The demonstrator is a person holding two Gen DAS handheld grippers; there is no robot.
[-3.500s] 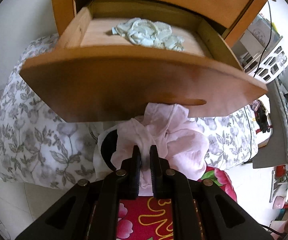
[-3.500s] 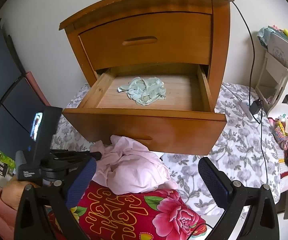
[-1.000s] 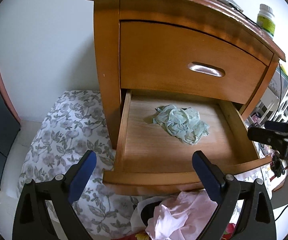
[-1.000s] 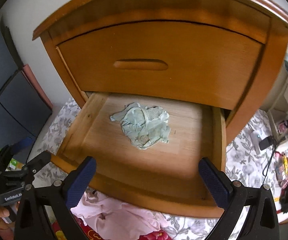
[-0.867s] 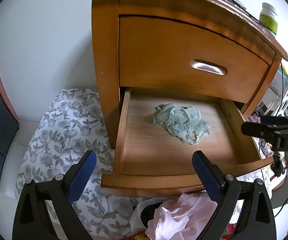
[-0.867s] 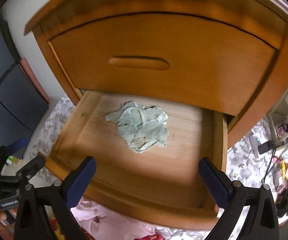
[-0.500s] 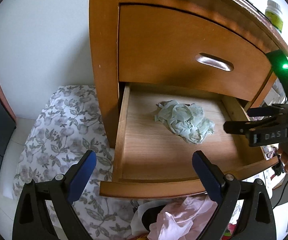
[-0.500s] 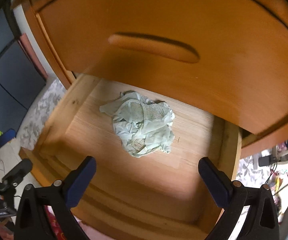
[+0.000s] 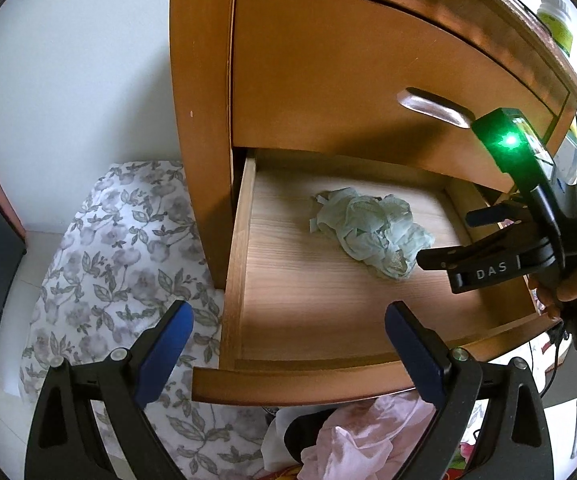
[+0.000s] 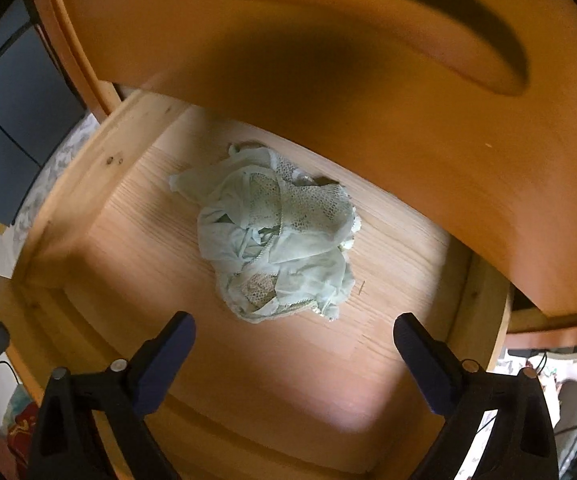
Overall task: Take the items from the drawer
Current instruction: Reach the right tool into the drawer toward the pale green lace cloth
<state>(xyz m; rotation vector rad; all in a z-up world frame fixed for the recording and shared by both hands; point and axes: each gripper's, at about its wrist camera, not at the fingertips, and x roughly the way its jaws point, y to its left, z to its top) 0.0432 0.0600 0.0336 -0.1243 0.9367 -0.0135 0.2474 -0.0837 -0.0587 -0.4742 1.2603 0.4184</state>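
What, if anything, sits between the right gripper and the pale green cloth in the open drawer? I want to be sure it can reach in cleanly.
Nothing visible does. The right gripper is open over the drawer floor, and only bare wood lies between it and the crumpled green cloth. The closed upper drawer front overhangs above, not across the path.

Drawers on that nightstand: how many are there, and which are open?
2. The upper drawer is shut. The lower drawer is pulled out, with a crumpled pale green cloth on its floor. Any drawer below would be out of view.
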